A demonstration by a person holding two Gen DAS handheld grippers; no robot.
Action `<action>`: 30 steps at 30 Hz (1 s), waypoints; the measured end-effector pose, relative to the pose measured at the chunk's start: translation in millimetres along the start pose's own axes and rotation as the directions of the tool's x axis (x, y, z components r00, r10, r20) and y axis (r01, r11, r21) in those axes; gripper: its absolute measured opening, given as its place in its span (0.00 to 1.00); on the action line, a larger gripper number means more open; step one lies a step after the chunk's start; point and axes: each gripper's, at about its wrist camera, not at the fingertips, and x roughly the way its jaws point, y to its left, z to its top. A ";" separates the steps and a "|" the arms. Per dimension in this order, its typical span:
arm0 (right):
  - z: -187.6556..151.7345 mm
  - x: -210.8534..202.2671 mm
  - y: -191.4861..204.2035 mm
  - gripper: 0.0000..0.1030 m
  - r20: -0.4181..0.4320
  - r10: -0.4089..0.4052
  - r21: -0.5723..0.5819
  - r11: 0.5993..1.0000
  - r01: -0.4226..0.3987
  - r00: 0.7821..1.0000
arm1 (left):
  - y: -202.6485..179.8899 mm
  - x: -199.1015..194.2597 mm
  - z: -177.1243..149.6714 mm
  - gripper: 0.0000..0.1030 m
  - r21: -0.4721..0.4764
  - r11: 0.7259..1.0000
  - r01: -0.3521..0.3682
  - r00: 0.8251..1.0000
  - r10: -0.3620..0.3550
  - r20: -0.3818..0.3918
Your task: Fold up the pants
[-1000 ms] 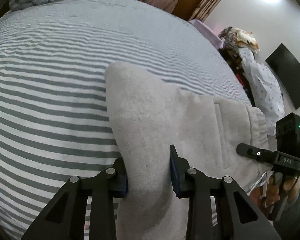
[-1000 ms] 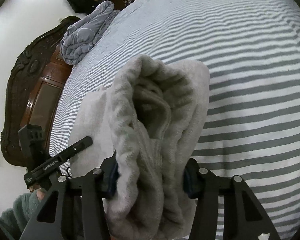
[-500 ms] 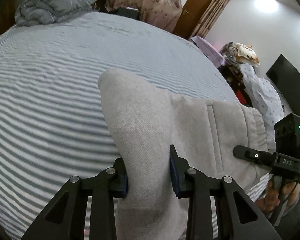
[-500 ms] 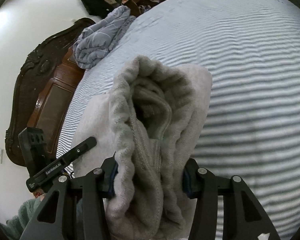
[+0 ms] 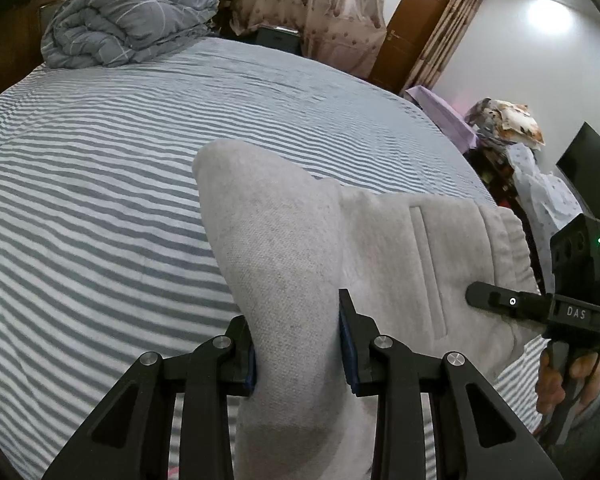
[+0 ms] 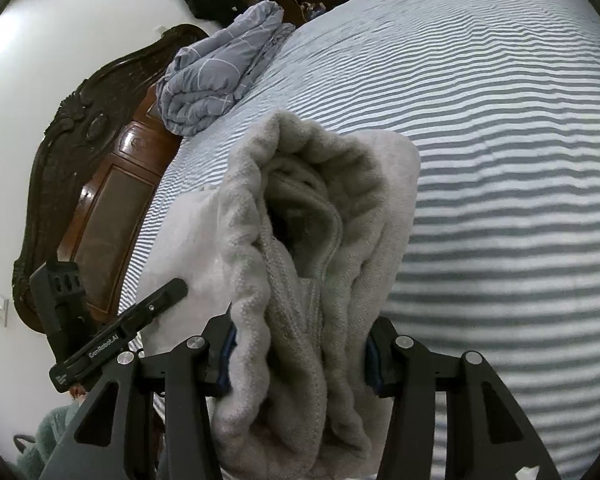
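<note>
- The light grey pants [image 5: 284, 248] hang between the two tongs above a bed [image 5: 100, 184] with a grey-and-white striped sheet; from the left wrist view they stretch across to the right, pocket slit and gathered waistband showing.
- The left tongs [image 5: 298, 344] are pinching a folded fold of the pants: cloth fills the gap between the blue pads and bulges out above and below them.
- The right tongs [image 6: 298, 354] are pinching the bunched waistband end, a thick roll of fleece that rises well past the fingertips and droops below them.
- In the left wrist view the right tongs show at the right edge, a hand [image 5: 560, 380] on their handle, touching the waistband side of the pants.
- In the right wrist view the left tongs [image 6: 156, 308] lie at the left against the pale cloth.
- A folded grey quilt [image 5: 124, 20] sits at the far end of the bed, by a dark carved headboard [image 6: 80, 160], well apart from the pants.
</note>
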 end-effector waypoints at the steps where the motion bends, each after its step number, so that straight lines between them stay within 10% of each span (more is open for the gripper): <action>1: 4.3 5.9 -0.6 0.45 -0.003 -0.003 0.003 1.000 0.003 1.000 | 3.0 6.2 4.1 0.32 0.003 1.000 -0.003 1.000 0.003 -0.006; 14: 52.6 61.0 -25.5 0.46 -0.025 -0.034 -0.003 0.999 0.034 0.999 | 23.9 64.3 35.8 0.32 0.037 0.997 -0.063 0.998 0.065 -0.028; 30: 28.9 57.9 -46.1 0.68 0.022 -0.132 0.003 0.991 0.132 0.991 | 35.1 75.9 8.8 0.47 0.027 0.989 -0.148 0.987 0.150 -0.057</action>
